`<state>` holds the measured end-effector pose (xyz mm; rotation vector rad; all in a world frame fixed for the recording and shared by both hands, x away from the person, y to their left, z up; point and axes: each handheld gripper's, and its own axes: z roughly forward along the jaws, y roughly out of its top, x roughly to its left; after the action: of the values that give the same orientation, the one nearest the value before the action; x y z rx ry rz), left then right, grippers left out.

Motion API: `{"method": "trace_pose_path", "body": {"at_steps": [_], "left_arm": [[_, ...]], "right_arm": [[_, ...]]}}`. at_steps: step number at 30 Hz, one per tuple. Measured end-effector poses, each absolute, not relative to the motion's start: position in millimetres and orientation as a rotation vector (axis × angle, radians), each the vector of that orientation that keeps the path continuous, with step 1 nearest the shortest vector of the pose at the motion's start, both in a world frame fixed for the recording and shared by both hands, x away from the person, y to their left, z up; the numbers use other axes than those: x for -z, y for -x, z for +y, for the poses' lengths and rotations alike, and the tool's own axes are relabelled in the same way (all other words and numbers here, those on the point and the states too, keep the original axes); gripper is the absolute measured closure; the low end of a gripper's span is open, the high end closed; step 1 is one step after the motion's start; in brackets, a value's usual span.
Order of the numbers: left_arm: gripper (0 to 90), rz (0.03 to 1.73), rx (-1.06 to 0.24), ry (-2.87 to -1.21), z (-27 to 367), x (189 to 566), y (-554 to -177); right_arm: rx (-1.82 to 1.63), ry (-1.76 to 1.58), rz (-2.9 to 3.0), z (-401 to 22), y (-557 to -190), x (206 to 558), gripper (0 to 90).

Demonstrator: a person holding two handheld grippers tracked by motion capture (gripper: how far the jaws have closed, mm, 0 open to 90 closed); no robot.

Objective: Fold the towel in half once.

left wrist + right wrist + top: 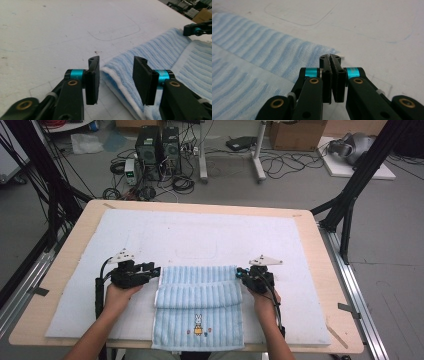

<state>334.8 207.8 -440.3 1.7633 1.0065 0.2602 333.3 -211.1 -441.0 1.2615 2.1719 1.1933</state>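
Blue striped towel [197,307] lies partly folded on white mat [200,237], near edge hanging off table. Right gripper [330,58] closed at far right corner, cloth between pads unclear; left gripper [115,65] open astride far left corner. Folding remains

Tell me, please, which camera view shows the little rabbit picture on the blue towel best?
The high view: the rabbit picture sits in plain sight near the towel's front edge, between the two hands. The left gripper view and right gripper view show striped parts of the towel near the fingers.
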Motion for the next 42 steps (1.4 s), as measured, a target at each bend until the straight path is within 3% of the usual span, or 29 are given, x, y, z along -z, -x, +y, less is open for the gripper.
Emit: {"method": "trace_pose_path", "body": {"at_steps": [5, 13, 18, 27, 29, 30, 32, 35, 42], "left_arm": [[69.5, 1.009, -0.249, -1.799, 204.5, 441.3, -334.6], [66.6, 1.002, -0.232, -1.879, 189.4, 446.1, -337.2], [86.2, 0.981, -0.289, -1.936, 181.9, 449.4, -338.0], [87.8, 1.034, -0.325, -1.841, 185.6, 446.7, -344.8], [86.4, 1.046, -0.354, -1.863, 182.5, 448.8, -345.1], [81.6, 1.061, -0.382, -1.859, 180.9, 449.0, -344.9], [61.1, 1.083, -0.398, -1.847, 182.8, 448.3, -345.4], [51.5, 1.080, -0.375, -1.869, 187.9, 448.4, -344.8], [50.0, 1.072, -0.315, -1.895, 186.5, 451.9, -345.7]], "right_arm": [[-1.136, -1.269, 2.169, -206.5, -340.5, 449.5, 88.0], [-1.155, -1.271, 2.170, -207.6, -335.0, 443.8, 78.0], [-1.168, -1.258, 2.166, -208.3, -333.0, 441.5, 77.0], [-1.177, -1.275, 2.158, -210.3, -333.1, 441.5, 76.1], [-1.173, -1.285, 2.157, -209.9, -333.2, 442.0, 75.4], [-1.176, -1.284, 2.157, -210.1, -333.3, 441.9, 74.7], [-1.183, -1.282, 2.152, -211.3, -333.0, 441.1, 72.7], [-1.190, -1.309, 2.140, -215.7, -333.3, 440.7, 64.6], [-1.132, -1.350, 2.228, -215.7, -335.6, 446.9, 50.1]]}}
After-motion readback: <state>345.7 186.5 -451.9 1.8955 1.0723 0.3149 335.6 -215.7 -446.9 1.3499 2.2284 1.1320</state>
